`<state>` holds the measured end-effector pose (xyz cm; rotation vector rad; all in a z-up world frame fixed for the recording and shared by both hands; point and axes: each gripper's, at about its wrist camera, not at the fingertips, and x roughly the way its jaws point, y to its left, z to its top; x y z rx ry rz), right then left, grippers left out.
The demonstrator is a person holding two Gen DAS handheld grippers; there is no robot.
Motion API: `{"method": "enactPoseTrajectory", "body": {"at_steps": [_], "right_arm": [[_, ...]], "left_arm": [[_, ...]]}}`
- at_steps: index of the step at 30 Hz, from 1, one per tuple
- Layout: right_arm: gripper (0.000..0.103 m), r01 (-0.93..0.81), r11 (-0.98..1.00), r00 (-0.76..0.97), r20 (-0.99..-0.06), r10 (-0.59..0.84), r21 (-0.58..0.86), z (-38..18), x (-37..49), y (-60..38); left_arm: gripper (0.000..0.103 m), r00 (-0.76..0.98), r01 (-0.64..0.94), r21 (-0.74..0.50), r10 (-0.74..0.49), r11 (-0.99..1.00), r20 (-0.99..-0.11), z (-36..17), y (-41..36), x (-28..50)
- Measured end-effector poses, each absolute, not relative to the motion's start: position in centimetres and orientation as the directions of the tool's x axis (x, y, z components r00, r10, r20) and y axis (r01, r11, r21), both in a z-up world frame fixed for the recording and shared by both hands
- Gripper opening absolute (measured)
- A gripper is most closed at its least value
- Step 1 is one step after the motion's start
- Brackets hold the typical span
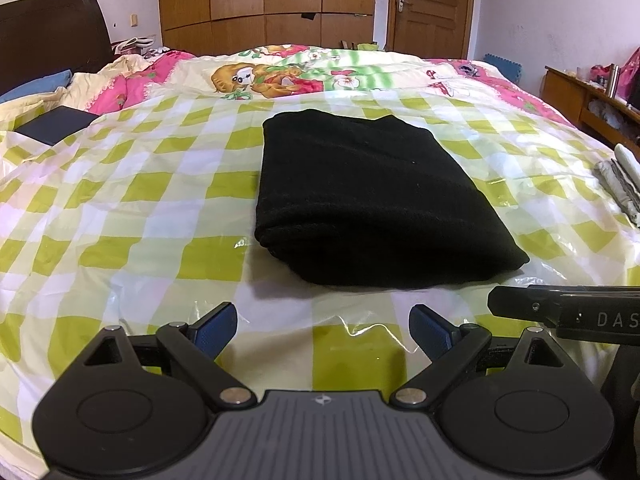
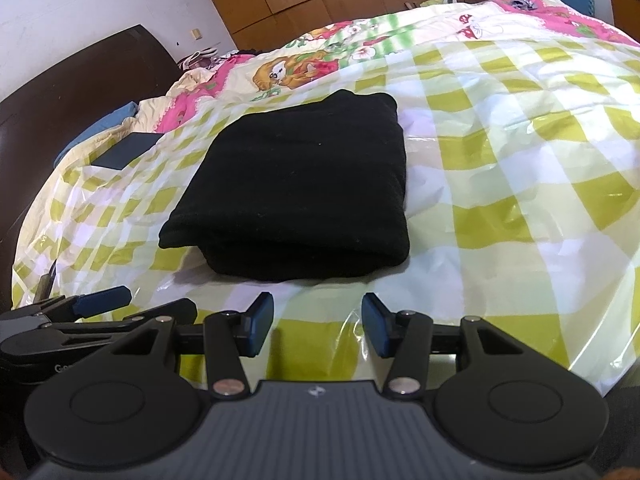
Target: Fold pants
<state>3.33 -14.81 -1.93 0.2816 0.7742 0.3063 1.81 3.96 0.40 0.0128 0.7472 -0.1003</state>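
Observation:
The black pants lie folded into a thick rectangle on the green-and-white checkered plastic sheet over the bed; they also show in the right wrist view. My left gripper is open and empty, just in front of the pants' near edge. My right gripper is open and empty, also just short of the near edge. The left gripper's blue finger shows at the left of the right wrist view.
A dark flat box lies on the bed at the left. A folded grey-white cloth lies at the right edge. A dark headboard, a wooden wardrobe and a door stand behind. The cartoon quilt covers the far bed.

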Motion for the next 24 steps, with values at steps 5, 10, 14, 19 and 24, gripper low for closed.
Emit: {"method": "enactPoseTrajectory", "body": {"at_steps": [5, 10, 14, 19, 24], "right_arm": [[0.051, -0.165, 0.919, 0.675, -0.639, 0.370, 0.358, -1.97, 3.38, -14.71], [0.051, -0.169, 0.921, 0.674, -0.641, 0.369, 0.352, -2.01, 3.55, -14.68], [0.051, -0.169, 0.921, 0.674, -0.641, 0.368, 0.352, -2.04, 3.57, -14.67], [0.051, -0.171, 0.921, 0.677, -0.637, 0.368, 0.350, -2.04, 3.57, -14.74], [0.051, -0.174, 0.921, 0.678, -0.636, 0.369, 0.349, -2.05, 3.58, -14.72]], "left_arm": [[0.103, 0.733, 0.102, -0.025, -0.092, 0.995, -0.675, 0.48, 3.92, 1.74], [0.103, 0.734, 0.097, -0.031, -0.093, 0.995, -0.673, 0.50, 4.02, 1.73], [0.103, 0.736, 0.095, -0.032, -0.092, 0.995, -0.671, 0.54, 4.00, 1.72], [0.103, 0.741, 0.092, -0.037, -0.094, 0.995, -0.665, 0.62, 4.17, 1.66], [0.103, 0.742, 0.095, -0.035, -0.094, 0.995, -0.664, 0.66, 4.14, 1.69]]}}
